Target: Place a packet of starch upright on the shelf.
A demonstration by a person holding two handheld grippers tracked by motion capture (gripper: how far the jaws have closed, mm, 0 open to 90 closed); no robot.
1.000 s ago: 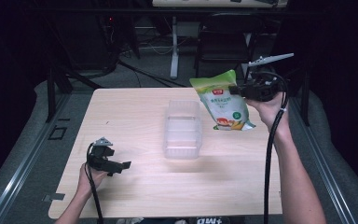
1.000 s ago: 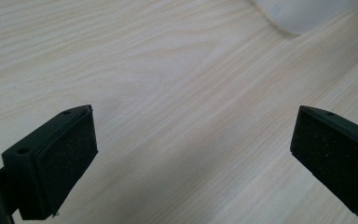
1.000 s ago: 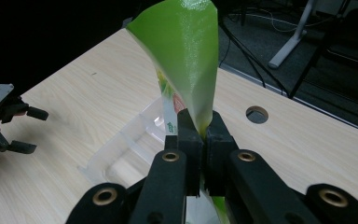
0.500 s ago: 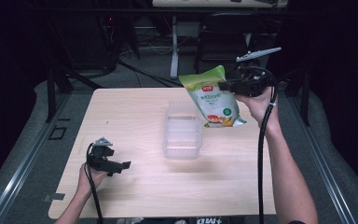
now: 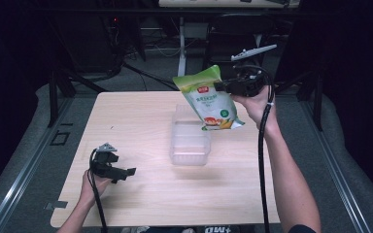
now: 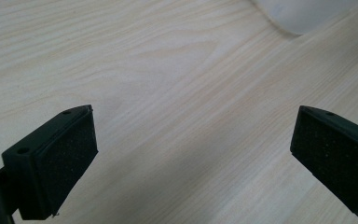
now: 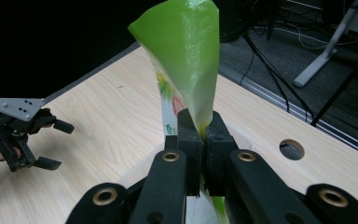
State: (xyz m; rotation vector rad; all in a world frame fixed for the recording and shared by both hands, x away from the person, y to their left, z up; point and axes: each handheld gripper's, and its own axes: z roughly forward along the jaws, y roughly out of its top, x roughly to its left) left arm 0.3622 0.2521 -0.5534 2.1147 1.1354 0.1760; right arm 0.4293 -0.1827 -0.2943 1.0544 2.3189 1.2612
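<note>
A green snack bag [image 5: 209, 99] hangs in the air over the far right part of the table, my right gripper [image 5: 219, 86] shut on its upper edge. In the right gripper view the bag [image 7: 186, 60] rises from between the closed jaws of my right gripper [image 7: 199, 135]. A clear plastic box [image 5: 190, 137] sits open at mid-table, just below and left of the bag. My left gripper [image 5: 126, 172] rests low near the table's front left, open, with bare wood between its pads [image 6: 65, 154].
The wooden table [image 5: 136, 116] has a round cable hole [image 7: 291, 148] near its far edge. Dark floor, cables and desk legs lie beyond the table. A corner of the clear box [image 6: 303, 14] shows ahead of the left gripper.
My right gripper has lifted the green bag off the table and carried it left, toward the clear box. The left gripper has stayed where it was.
</note>
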